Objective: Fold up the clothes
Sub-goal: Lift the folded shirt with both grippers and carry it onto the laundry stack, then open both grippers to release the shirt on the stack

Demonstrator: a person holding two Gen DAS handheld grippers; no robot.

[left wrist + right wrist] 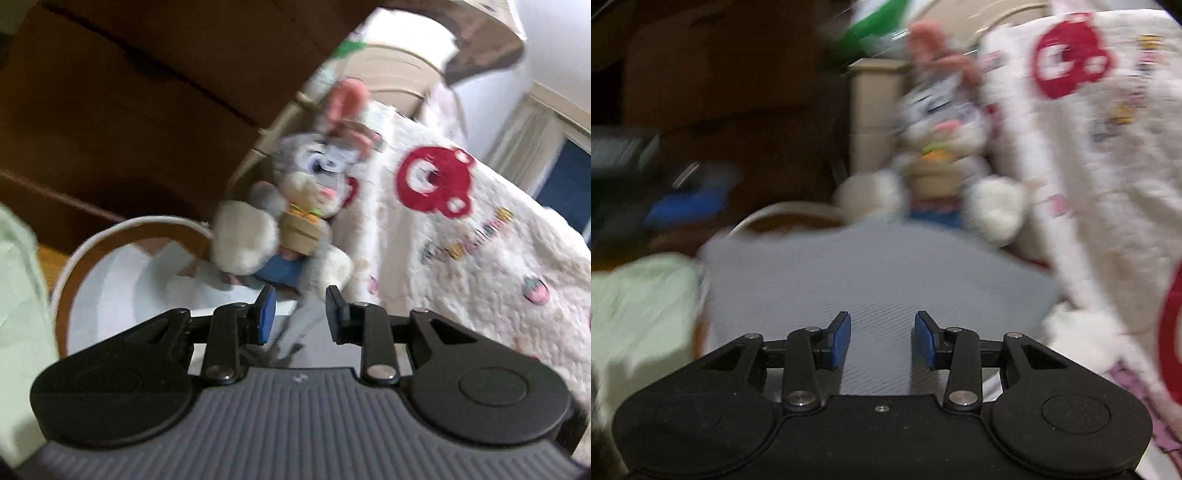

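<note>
- Gaping with a clear gap between blue pads, the right gripper (882, 338) holds nothing; the grey garment (879, 280) spreads beneath and ahead of its fingertips.
- Standing equally parted, the left gripper (300, 314) is empty too; a grey strip shows in its gap, and blur hides whether this touches the pads.
- Garment: lies flat, broad side across the right view; its long axis cannot be told.
- Surroundings: a plush rabbit (938, 147) sits at the far edge of the garment; a white quilt with red motifs (1108, 155) hangs on the right, a pale green cloth (639, 306) lies on the left.
- Left view alone: a round basket rim (110, 232) beside the rabbit (295, 199), with the quilt (480, 240) alongside.
</note>
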